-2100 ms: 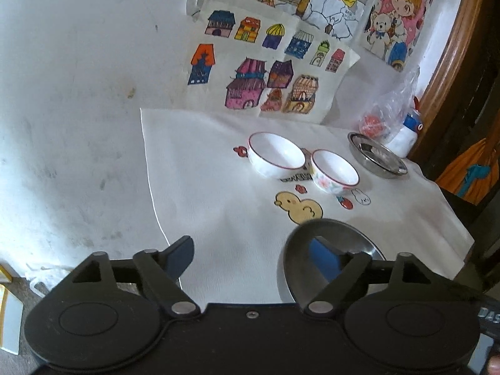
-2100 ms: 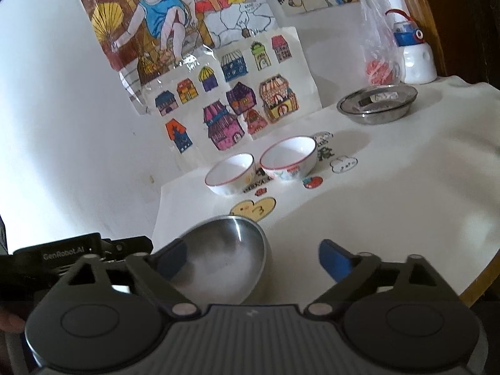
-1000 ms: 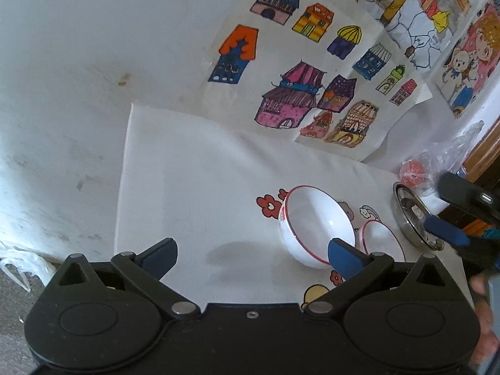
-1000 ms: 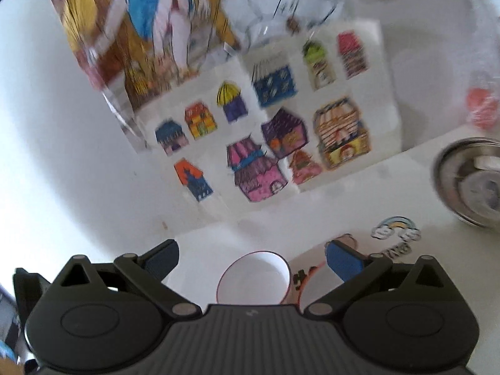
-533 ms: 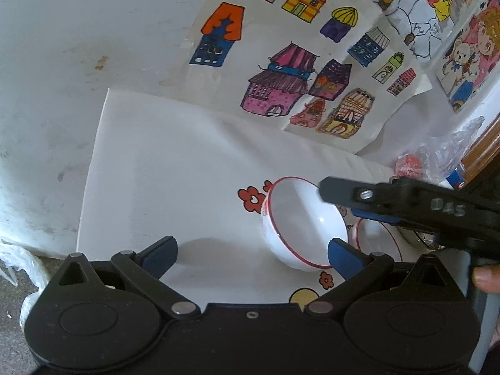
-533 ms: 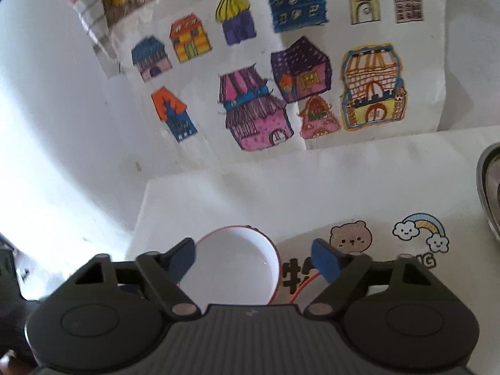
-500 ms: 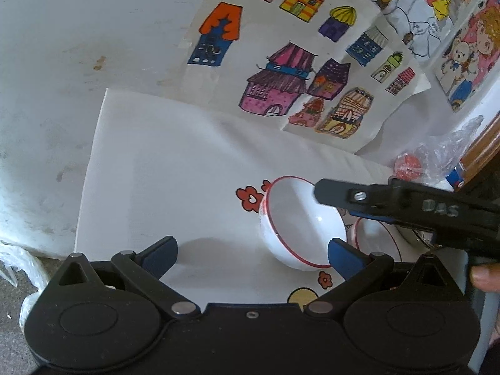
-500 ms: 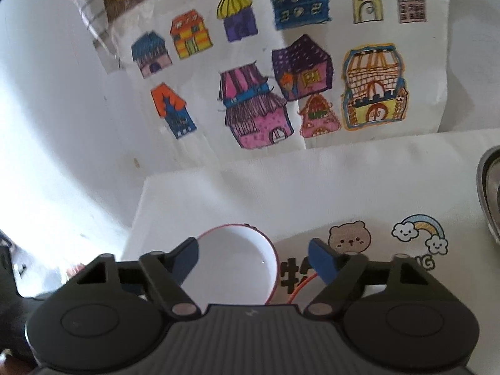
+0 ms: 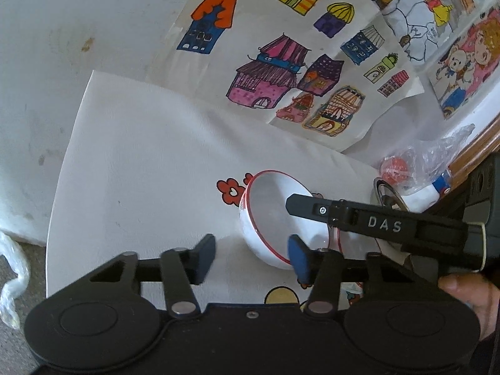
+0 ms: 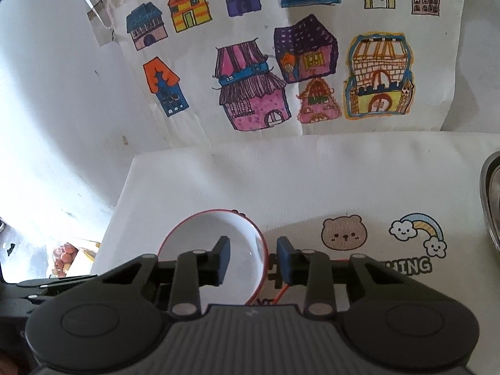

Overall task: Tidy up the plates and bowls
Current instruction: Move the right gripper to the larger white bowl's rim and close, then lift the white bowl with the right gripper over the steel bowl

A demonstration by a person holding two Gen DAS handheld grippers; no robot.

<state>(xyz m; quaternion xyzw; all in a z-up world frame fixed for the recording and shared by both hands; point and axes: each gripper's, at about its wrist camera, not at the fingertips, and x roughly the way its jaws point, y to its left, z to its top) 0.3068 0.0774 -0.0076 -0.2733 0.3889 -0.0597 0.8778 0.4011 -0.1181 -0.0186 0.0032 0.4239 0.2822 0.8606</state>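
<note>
1. I have the right gripper (image 10: 253,257) straddling the near rim of the red-rimmed white bowl (image 10: 212,243): one finger inside, one outside, narrowed but not plainly clamped.
2. The bowl sits tilted on the white bench cloth (image 9: 150,156), touching a second red-rimmed bowl (image 9: 353,243) on its right.
3. My left gripper (image 9: 250,257) hangs just beside it, fingers apart and empty.
4. I judge this the grasp step. Next: pinch the rim firmly, lift clear, then nest it in the neighbour.

White wall (image 10: 62,93) – house drawings (image 10: 281,72) taped above white tablecloth (image 9: 140,156).
</note>
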